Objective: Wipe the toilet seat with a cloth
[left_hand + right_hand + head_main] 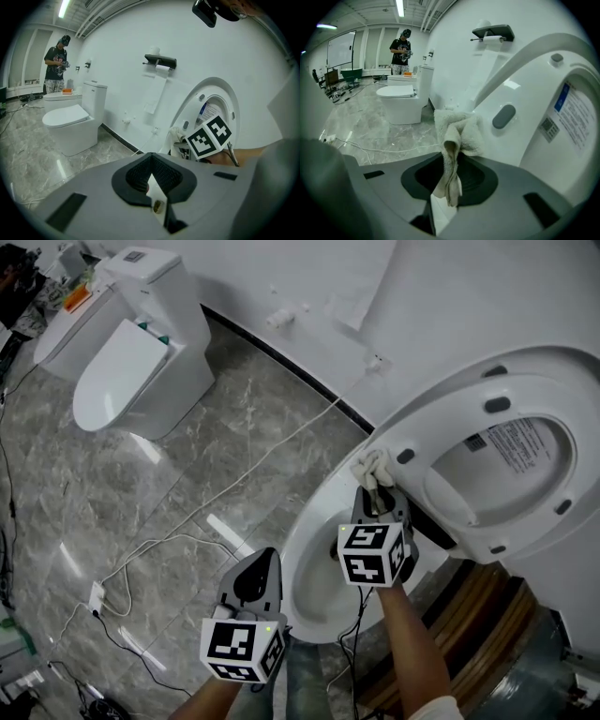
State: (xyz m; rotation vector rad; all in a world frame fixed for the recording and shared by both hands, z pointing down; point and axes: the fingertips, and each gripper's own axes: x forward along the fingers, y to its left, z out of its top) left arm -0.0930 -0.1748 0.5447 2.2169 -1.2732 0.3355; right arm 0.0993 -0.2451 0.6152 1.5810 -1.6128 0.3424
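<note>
Grey marble-look floor tiles (187,456) and plain white walls, so it looks like a bathroom showroom, with a second white toilet (122,371) well off in the corner. The one being cleaned has its white oval plastic toilet seat (450,423) flipped up. The underside with the little grey bumpers faces the person.

The right gripper (375,493) has its jaws clamped on a bunched-up cream terry cloth (372,466). The wad sticks out past the tips and sits against the lower left edge of the raised seat, right beside one of the bumpers. From here it looks like it's touching, though I can't swear how hard it's pressed. The left gripper (255,579) is closed all the way with nothing in it. It hangs over the floor just beside the rim of the white ceramic bowl (292,549).

So I'd say the wiping itself is what's going on, down at one end of the ring, with most of the seat not obviously covered yet.

For the next move I'd guess the cloth has to be dragged along the curve of the ring, with the wrist rolling so the wad stays flat on the plastic. It also has to ride over the bumpers without the cloth getting tugged out of the jaws.
</note>
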